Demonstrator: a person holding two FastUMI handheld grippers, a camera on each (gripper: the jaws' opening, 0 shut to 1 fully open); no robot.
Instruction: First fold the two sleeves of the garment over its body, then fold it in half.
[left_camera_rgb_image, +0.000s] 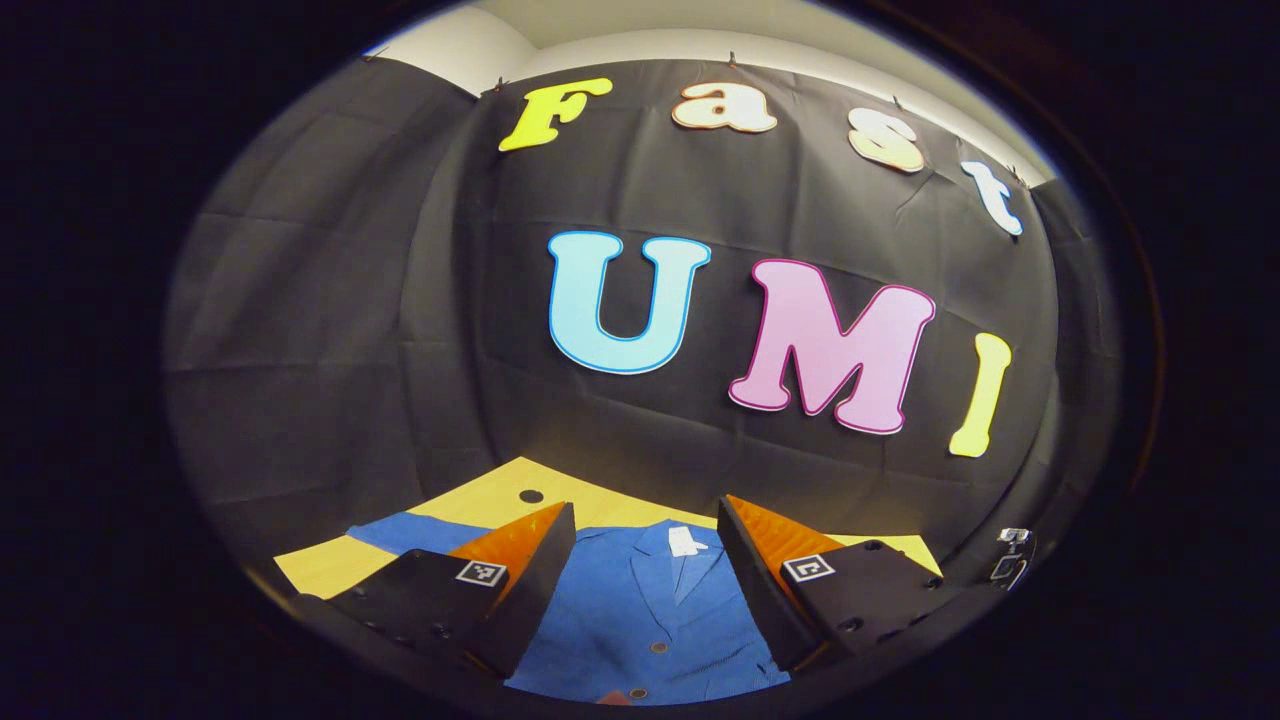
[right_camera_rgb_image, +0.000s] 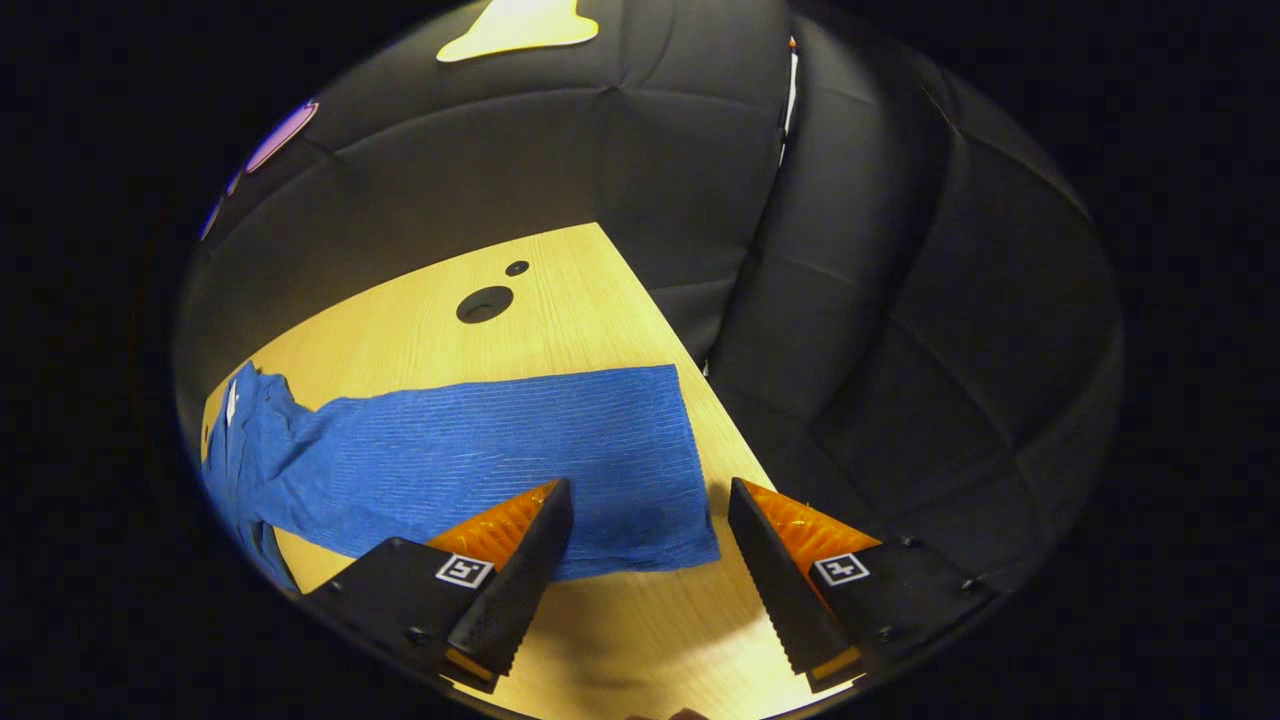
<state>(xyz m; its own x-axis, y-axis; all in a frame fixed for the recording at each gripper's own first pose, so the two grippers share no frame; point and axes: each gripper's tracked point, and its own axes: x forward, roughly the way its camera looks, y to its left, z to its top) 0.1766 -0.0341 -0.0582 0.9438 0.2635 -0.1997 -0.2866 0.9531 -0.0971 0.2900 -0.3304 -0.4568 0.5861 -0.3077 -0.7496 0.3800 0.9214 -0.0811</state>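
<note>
Right under my right gripper (right_camera_rgb_image: 650, 560), jaws spread and empty, the blue garment's (right_camera_rgb_image: 480, 460) sleeve is lying flat across the wooden table (right_camera_rgb_image: 560, 300), cuff end near the edge. I'm judging the first sleeve fold hasn't begun; next I'm needing to pinch that cuff. My left gripper (left_camera_rgb_image: 645, 570), also spread, is hovering over the collar, whose white label (left_camera_rgb_image: 686, 541) is too small to read.

A recording booth: black cloth (right_camera_rgb_image: 900, 300) hangs as walls around a wooden table (right_camera_rgb_image: 560, 330), with white room wall (left_camera_rgb_image: 450, 45) at upper left.
</note>
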